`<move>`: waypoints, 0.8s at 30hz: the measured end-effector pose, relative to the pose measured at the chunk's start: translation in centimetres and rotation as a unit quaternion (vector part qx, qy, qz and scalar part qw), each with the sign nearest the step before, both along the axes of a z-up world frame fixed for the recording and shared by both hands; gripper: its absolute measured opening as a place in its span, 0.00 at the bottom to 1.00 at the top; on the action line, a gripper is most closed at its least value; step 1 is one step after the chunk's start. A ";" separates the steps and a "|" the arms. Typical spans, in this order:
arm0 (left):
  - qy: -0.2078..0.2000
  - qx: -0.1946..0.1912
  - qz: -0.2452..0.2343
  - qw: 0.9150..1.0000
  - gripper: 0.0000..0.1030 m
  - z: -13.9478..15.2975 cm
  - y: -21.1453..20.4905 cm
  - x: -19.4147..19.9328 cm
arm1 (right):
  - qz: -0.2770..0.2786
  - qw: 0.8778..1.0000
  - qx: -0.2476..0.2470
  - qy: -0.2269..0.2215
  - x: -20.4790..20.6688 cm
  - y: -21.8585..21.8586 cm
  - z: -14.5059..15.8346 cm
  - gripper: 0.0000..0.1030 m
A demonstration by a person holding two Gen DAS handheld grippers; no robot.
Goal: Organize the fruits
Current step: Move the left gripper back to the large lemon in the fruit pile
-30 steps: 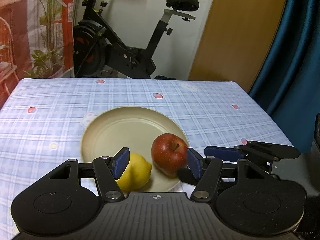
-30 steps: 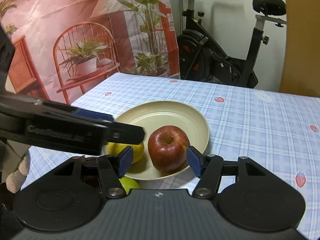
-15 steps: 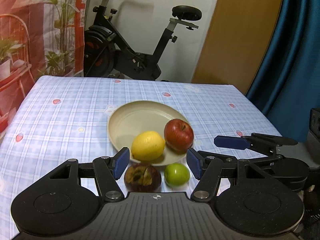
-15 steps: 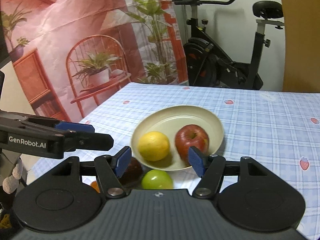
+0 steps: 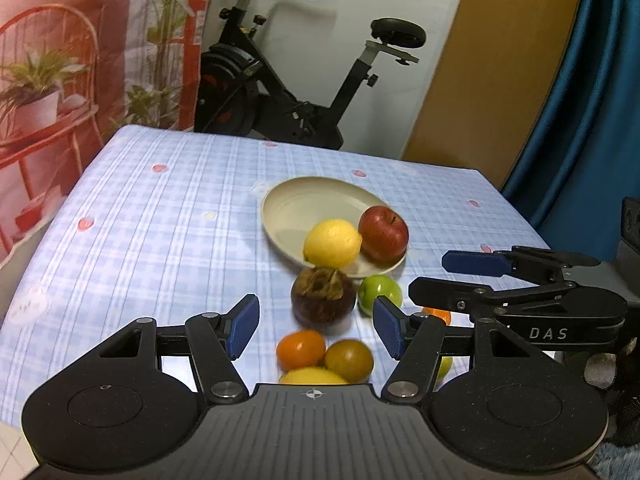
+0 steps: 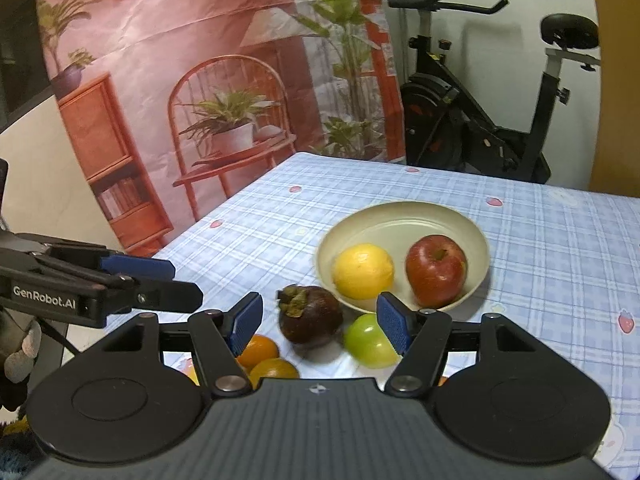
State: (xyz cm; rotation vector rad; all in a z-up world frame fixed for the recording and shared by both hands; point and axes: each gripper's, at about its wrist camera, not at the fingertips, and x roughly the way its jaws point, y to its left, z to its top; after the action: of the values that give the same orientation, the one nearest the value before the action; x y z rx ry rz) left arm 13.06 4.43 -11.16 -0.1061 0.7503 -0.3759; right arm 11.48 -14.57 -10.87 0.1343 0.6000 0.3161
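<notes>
A cream plate (image 5: pixel 304 204) (image 6: pixel 400 224) holds a yellow lemon (image 5: pixel 332 243) (image 6: pixel 363 271) and a red apple (image 5: pixel 383 233) (image 6: pixel 436 270). On the cloth in front of it lie a dark mangosteen (image 5: pixel 322 295) (image 6: pixel 310 314), a green fruit (image 5: pixel 379 293) (image 6: pixel 366 340), orange fruits (image 5: pixel 301 349) (image 6: pixel 258 351) and a brownish one (image 5: pixel 349 360). My left gripper (image 5: pixel 316 330) is open and empty above the loose fruits. My right gripper (image 6: pixel 320 326) is open and empty, just behind the mangosteen and green fruit; it also shows in the left wrist view (image 5: pixel 472 276).
The table has a blue checked cloth (image 5: pixel 160 220). An exercise bike (image 5: pixel 280 92) stands beyond the far edge. A printed backdrop (image 6: pixel 200 80) hangs at the left, a blue curtain (image 5: pixel 592 100) at the right. The left gripper's arm (image 6: pixel 92 288) reaches in from the left.
Both grippers have pulled back and up from the plate. The lemon and apple stay on it, and the loose fruits in front have come into view.
</notes>
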 end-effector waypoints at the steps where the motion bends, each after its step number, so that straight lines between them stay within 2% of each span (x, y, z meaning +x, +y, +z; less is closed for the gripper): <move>1: 0.000 0.001 0.001 1.000 0.64 -0.1 0.1 -0.2 | 0.006 1.000 -0.002 -0.001 -0.2 0.3 0.0 0.65; 12: 0.015 -0.010 0.019 1.000 0.64 -1.1 2.0 -2.4 | 0.066 0.997 -0.027 0.001 -1.5 3.5 -0.5 0.65; 24: 0.041 -0.022 0.013 0.999 0.64 -3.2 2.1 -2.7 | 0.105 0.994 -0.029 0.030 -1.4 4.5 -2.1 0.65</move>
State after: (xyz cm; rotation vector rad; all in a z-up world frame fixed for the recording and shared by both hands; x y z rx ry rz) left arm 10.41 6.58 -14.33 -0.1727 0.8210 -0.3641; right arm 10.09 -10.09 -12.95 0.0252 0.6839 0.4990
